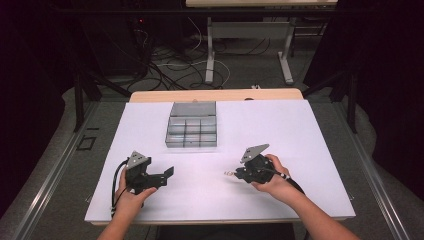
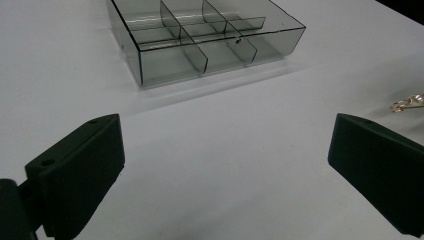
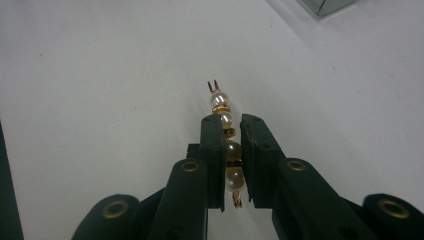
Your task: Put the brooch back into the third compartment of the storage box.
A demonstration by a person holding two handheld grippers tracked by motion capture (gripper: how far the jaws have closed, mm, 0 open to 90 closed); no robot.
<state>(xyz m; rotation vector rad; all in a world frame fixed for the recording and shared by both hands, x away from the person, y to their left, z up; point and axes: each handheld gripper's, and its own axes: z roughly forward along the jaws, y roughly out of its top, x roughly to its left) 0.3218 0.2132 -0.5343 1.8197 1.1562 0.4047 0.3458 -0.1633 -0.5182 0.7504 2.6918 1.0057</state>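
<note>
A clear grey plastic organizer box (image 1: 191,131) with several compartments sits open on the white tabletop, its lid laid back behind it. In the left gripper view the box (image 2: 200,40) lies ahead of my left gripper (image 2: 225,165), whose jaws stand wide apart with nothing between them. My right gripper (image 3: 231,122) is shut on a short string of pearl and gold beads (image 3: 223,112) that pokes out past the jaw tips. Seen from above, the left gripper (image 1: 169,174) rests at the front left and the right gripper (image 1: 234,173) at the front right, the pearl piece (image 1: 228,173) at its tip.
The white table surface (image 1: 300,140) spreads around the box, with a wooden strip (image 1: 215,95) at its far edge. Beyond the table lie floor cables (image 1: 170,65) and the legs of another table (image 1: 210,50). Metal rails run down both sides.
</note>
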